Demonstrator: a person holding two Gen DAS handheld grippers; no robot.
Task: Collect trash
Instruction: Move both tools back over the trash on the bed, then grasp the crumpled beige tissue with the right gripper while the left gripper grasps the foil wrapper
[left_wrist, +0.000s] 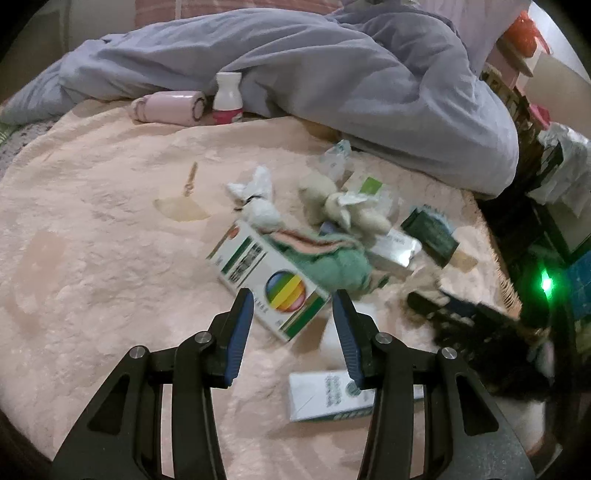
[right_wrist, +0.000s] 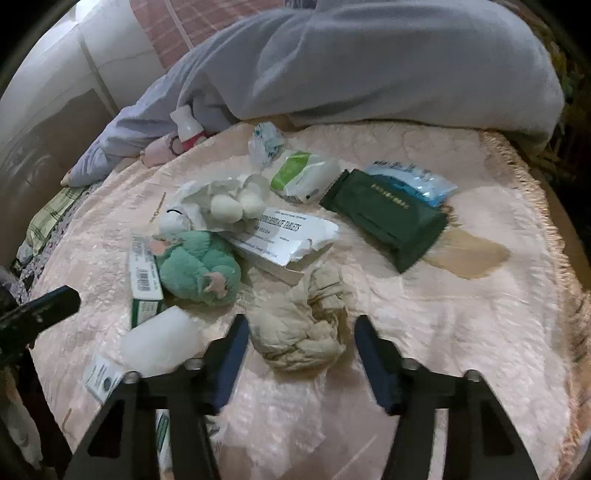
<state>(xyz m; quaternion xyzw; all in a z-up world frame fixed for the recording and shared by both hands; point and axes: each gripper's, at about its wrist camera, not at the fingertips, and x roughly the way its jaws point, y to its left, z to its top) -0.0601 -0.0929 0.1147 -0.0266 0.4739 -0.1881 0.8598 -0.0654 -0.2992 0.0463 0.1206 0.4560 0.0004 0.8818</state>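
Note:
Trash lies scattered on a pink blanket (left_wrist: 92, 221) on a bed. My left gripper (left_wrist: 293, 299) is open and empty, its fingertips just short of a white box with a rainbow ball print (left_wrist: 267, 282). A green sock bundle (left_wrist: 332, 264) rests on that box. A second white box (left_wrist: 325, 397) lies under the right finger. My right gripper (right_wrist: 301, 325) is open, its fingers on either side of a crumpled beige cloth (right_wrist: 304, 328). Beyond it lie a torn tablet box (right_wrist: 288, 236), the green sock bundle (right_wrist: 197, 271), a dark green pouch (right_wrist: 388, 221) and white tissue wads (right_wrist: 229, 201).
A grey duvet (left_wrist: 314, 74) is heaped along the back of the bed. A white bottle (left_wrist: 228, 98) and a pink roll (left_wrist: 170, 107) lie against it. A wipes pack (right_wrist: 303, 175) and a blue packet (right_wrist: 413, 182) lie further back. The bed's fringed edge (right_wrist: 546, 229) is on the right.

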